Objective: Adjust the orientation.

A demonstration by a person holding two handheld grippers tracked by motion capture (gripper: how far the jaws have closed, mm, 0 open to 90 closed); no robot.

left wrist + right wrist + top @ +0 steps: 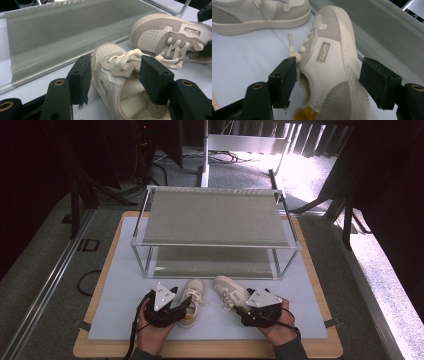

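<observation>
metal-framed shelf rack point(215, 215), pale mat point(115, 305), wooden tabletop point(210, 351)

I see two small cream-and-grey laced sneakers near the front edge of the pale mat point(120, 320), toes toward the far edge. The left shoe point(192, 309) stands upright on its sole, its opening facing up. The right shoe point(229, 291) lies just beside it, apart, and looks tipped onto its side, though I can't be sure.
</observation>
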